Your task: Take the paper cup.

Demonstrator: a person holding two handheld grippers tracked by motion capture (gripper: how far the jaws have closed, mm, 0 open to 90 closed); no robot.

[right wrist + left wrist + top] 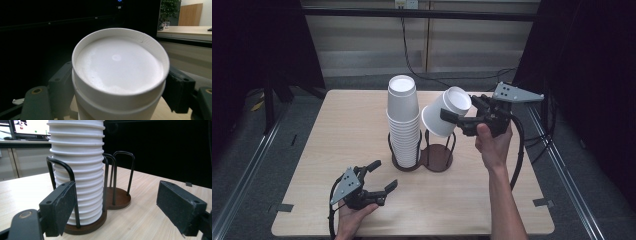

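A tall stack of upturned white cups (402,120) (77,170) stands in the left ring of a black wire holder with brown bases (437,159) (120,198); the right ring is empty. Above that empty ring my right gripper (460,108) (118,96) is shut on a tilted white cup (443,114) (118,70), whose flat bottom faces the right gripper view. A second rim shows just under its top edge. Near the table's front edge my left gripper (383,175) (120,207) is open with nothing between its pads, pointing at the foot of the stack.
The wooden table (342,135) has bare room left of and in front of the holder. Black curtains stand on both sides, and cables run along the floor behind the far edge. A metal rail (562,165) runs past the table's right side.
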